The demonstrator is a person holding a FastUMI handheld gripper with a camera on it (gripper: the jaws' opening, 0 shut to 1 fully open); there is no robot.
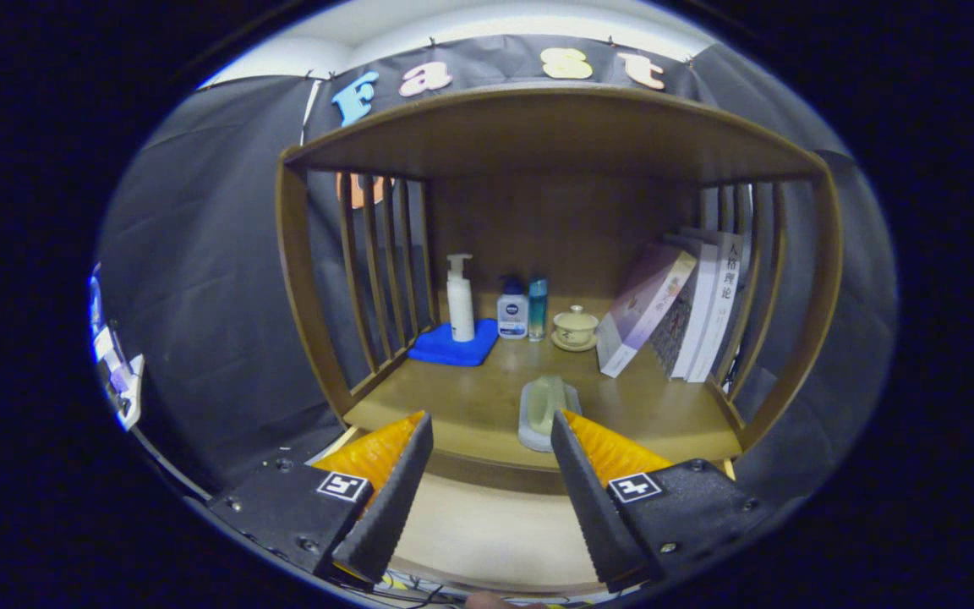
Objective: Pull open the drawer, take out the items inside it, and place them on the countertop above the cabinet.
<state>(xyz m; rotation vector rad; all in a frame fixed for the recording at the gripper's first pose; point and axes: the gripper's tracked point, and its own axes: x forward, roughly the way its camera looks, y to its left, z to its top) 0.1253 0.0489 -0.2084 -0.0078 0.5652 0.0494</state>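
Two jaws spread wide, nothing between them; gripper [487,474] hovers before table [487,406]. We judge pale soap dish [546,412] with greenish bar, just ahead near table's front edge, already placed. Pale surface below jaws may be open drawer; we check it, keeping jaws wide. Beyond: blue cloth [451,347] under pump bottle [460,298], lidded cup [576,326], leaning books [690,313].
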